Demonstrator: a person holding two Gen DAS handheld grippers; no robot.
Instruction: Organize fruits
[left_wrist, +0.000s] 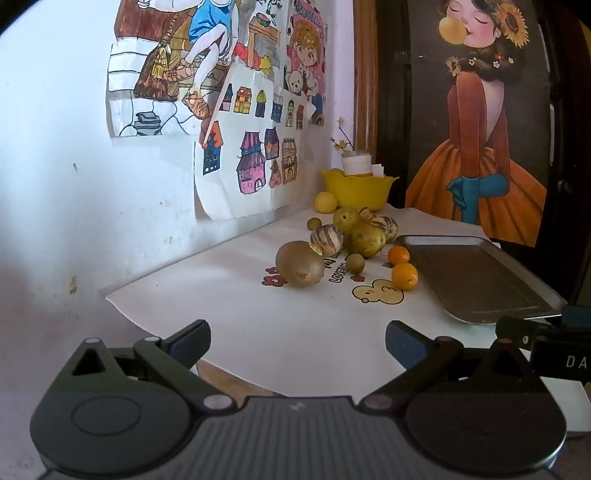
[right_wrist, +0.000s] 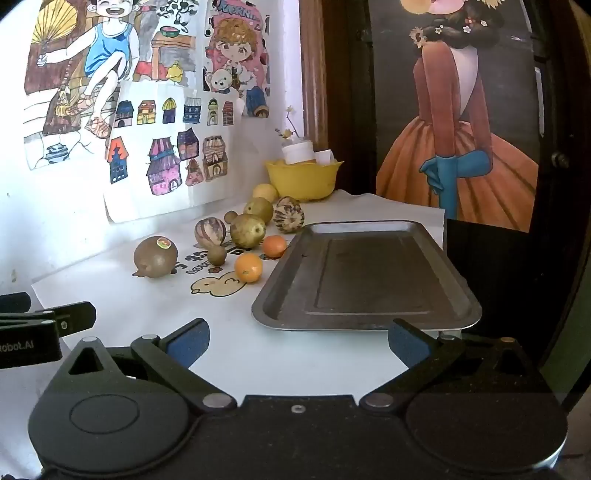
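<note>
right wrist view: right gripper (right_wrist: 298, 341) stood with jaws spread fully apart, nothing between the blue pads, hovering over the near edge of the white table cover (right_wrist: 229, 354), just short of the metal tray (right_wrist: 369, 277). left wrist view: left gripper (left_wrist: 298, 341) likewise wide apart and empty, over the cover's near edge. wall behind carried coloured drawings (right_wrist: 147, 92); a poster of a girl in an orange dress (right_wrist: 454, 147) hung to the right. tray lay bare, right of the fruits. yellow bowl (right_wrist: 303, 181) sat at the back by the wall. fruits loose on the cover left of the tray: brown kiwi (right_wrist: 155, 256) with sticker nearest the wall, striped melons (right_wrist: 210, 232), green pears (right_wrist: 248, 230), two oranges (right_wrist: 248, 267) just beside the tray's left rim, a small brown round fruit (right_wrist: 216, 254).
</note>
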